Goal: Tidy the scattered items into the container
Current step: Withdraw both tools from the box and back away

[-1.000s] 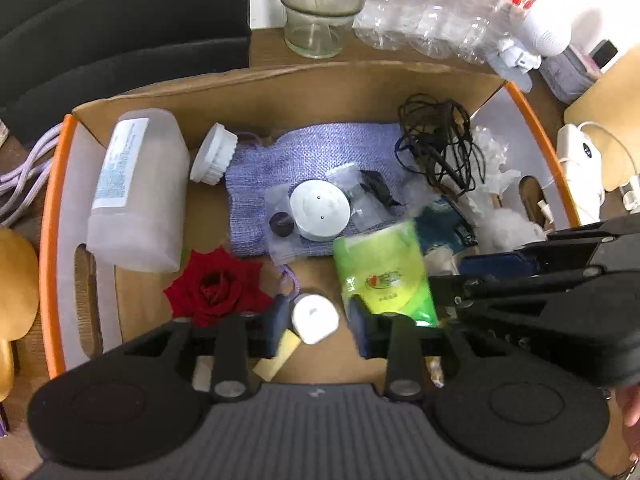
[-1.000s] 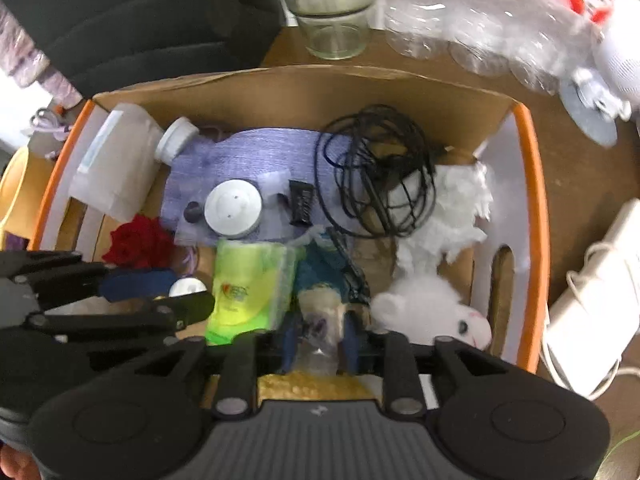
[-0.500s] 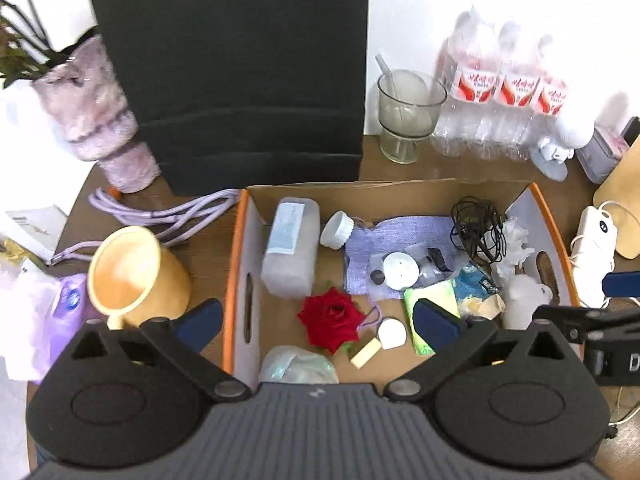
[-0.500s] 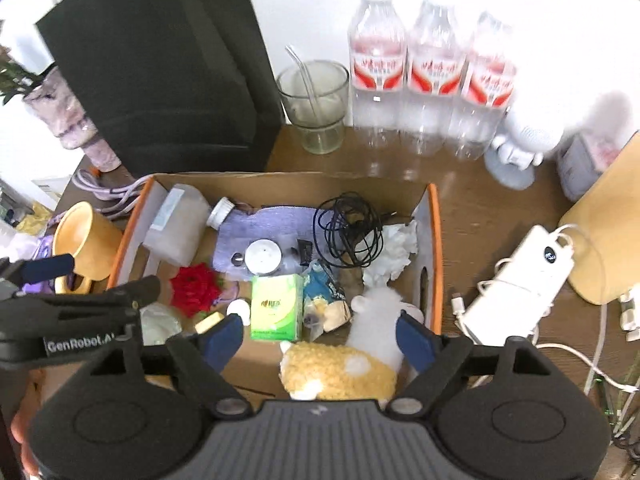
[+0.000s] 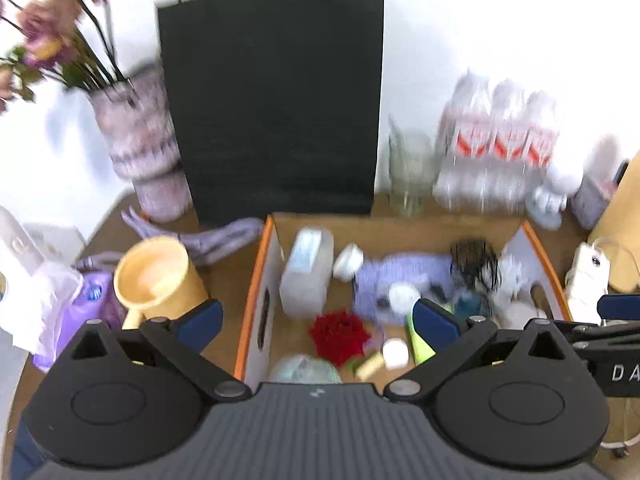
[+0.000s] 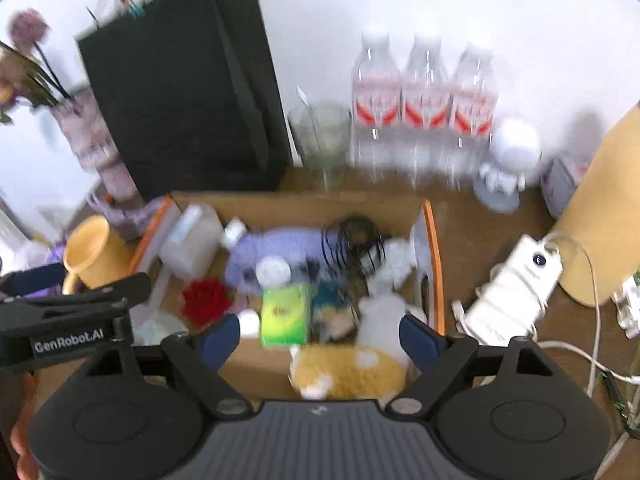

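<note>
The cardboard box [image 5: 256,280] with orange rims [image 6: 434,260] holds a red rose [image 5: 338,334], a plastic bottle [image 5: 306,276], a purple pouch [image 5: 400,276], a black cable [image 6: 352,240], a green tissue pack [image 6: 285,314], a small white cap [image 5: 395,354] and a white plush [image 6: 380,312]. A yellow plush [image 6: 348,372] lies at its near edge. My left gripper [image 5: 316,320] hangs above the box's near left part, open wide and empty. My right gripper [image 6: 320,336] hovers over the near right part, also open with nothing gripped.
A yellow mug [image 5: 156,276], purple cord [image 5: 224,236] and purple packet [image 5: 84,304] lie left of the box. Behind it stand a black bag [image 5: 272,120], a flower vase [image 5: 136,140], a glass [image 5: 410,176] and water bottles [image 6: 424,112]. A white charger [image 6: 516,284] lies to the right.
Both grippers opened and let go of small items inside the box, then rose and drew back, so the whole box and the things behind it came into view.
</note>
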